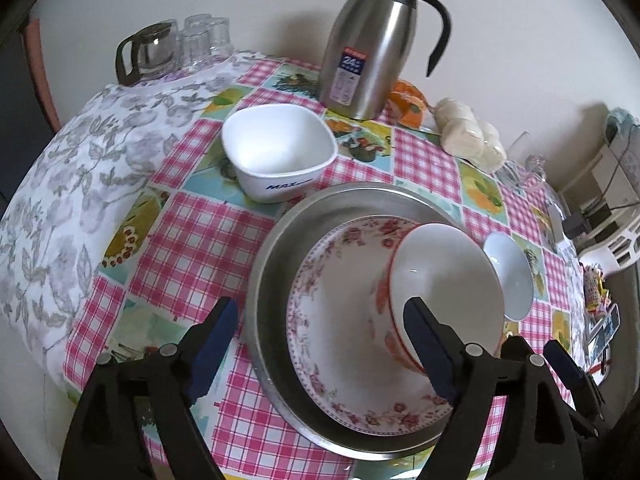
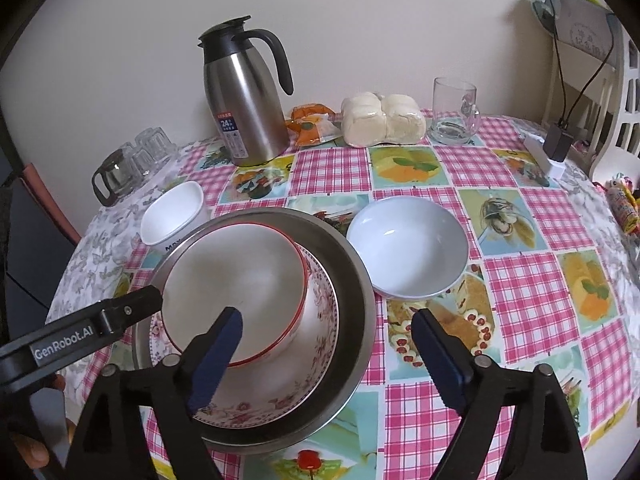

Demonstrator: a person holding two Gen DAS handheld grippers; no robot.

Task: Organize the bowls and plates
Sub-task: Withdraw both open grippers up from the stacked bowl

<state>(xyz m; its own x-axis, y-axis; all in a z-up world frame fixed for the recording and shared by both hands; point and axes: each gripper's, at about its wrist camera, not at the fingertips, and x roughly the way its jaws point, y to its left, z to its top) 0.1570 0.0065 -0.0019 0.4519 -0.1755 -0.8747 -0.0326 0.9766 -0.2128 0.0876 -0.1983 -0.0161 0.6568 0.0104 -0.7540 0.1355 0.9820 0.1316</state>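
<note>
A steel pan [image 1: 264, 264] holds a floral plate [image 1: 332, 328], and a red-rimmed bowl [image 1: 444, 276] sits on the plate's right side. My left gripper [image 1: 324, 344] is open. One finger is outside the pan's left rim and the other is in front of the bowl. My right gripper [image 2: 328, 360] is open too, with its left finger over the red-rimmed bowl [image 2: 236, 280] and its right finger over the tablecloth beside the pan [image 2: 360, 280]. A round white bowl [image 2: 408, 248] stands right of the pan. A square white bowl [image 1: 280, 152] stands behind it.
A steel thermos jug [image 2: 244, 96], an orange packet [image 2: 312, 124], bagged buns [image 2: 380, 120] and a glass mug [image 2: 454, 112] line the back by the wall. A glass pot and several tumblers [image 1: 176, 44] stand back left. A charger [image 2: 556, 148] and a white chair [image 2: 612, 120] are at the right.
</note>
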